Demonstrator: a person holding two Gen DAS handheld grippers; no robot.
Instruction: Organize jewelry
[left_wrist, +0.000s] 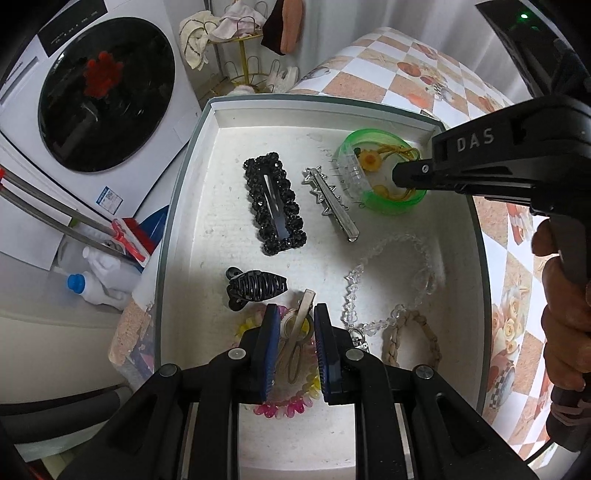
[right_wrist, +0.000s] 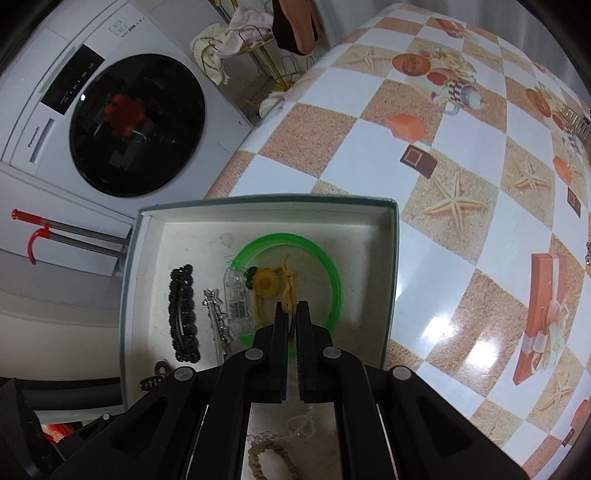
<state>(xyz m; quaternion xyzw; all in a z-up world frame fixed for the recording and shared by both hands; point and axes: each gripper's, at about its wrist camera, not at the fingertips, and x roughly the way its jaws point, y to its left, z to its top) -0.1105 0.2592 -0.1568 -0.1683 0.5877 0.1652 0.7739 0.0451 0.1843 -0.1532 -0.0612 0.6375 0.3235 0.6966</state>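
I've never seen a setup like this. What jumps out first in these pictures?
A white box on a checkered tablecloth holds the jewelry: a black beaded hair clip lies in its middle beside a silver star clip, with a green bangle in the far right corner. The right gripper reaches into that bangle, nearly closed over a yellow cord. The left gripper hangs open over a colorful bead bracelet.

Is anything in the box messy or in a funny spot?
Yes. A silver hair clip lies on top of the yellow and pink bead bracelet instead of beside it. A clear comb clip leans over the green bangle, and the sunflower hair tie sits inside that bangle. Nothing looks broken.
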